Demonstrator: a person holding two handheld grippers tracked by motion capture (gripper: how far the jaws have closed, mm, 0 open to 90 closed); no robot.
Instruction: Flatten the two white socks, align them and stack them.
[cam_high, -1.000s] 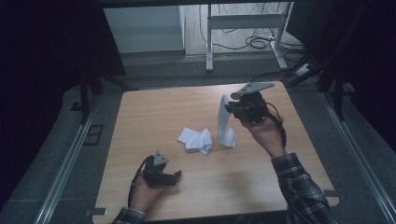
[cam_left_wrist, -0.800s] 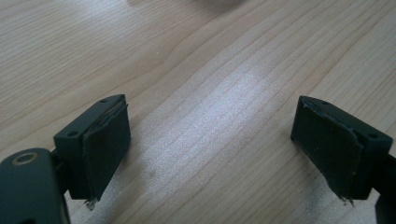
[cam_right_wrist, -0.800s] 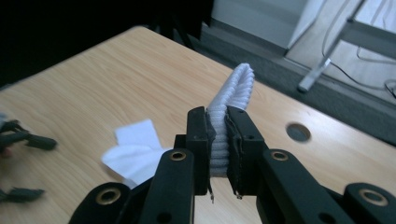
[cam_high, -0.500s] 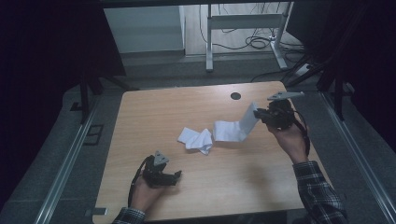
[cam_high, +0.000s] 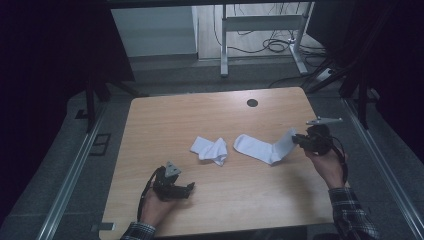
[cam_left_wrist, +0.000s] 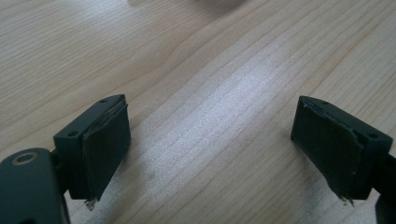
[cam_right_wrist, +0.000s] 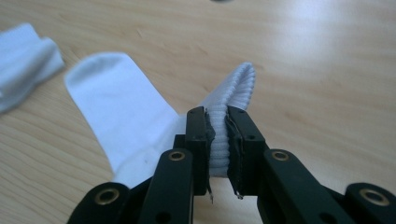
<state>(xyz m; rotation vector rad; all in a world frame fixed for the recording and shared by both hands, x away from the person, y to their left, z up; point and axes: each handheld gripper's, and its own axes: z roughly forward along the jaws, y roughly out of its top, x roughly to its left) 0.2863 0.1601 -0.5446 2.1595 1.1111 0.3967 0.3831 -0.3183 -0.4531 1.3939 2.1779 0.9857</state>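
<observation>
A white sock (cam_high: 260, 147) lies stretched out on the wooden table (cam_high: 215, 115), toe to the left, cuff raised at the right. My right gripper (cam_high: 296, 139) is shut on that ribbed cuff; the right gripper view has the cuff (cam_right_wrist: 229, 100) pinched between the two jaws of the right gripper (cam_right_wrist: 217, 123), with the foot of the sock (cam_right_wrist: 123, 116) flat beyond. A second white sock (cam_high: 210, 149) sits crumpled left of centre, seen also as the crumpled sock (cam_right_wrist: 23, 63). My left gripper (cam_high: 189, 188) rests near the front left, open over bare wood, and its pads (cam_left_wrist: 105, 144) stand wide apart.
A dark round hole (cam_high: 252, 103) sits in the table's far side. Beyond the far edge stand metal table legs (cam_high: 224, 47) with cables on the floor. Rails run along both sides of the table.
My right gripper has brought the sock down and to the right, from hanging upright to lying stretched on the table. The left gripper has stayed put.
</observation>
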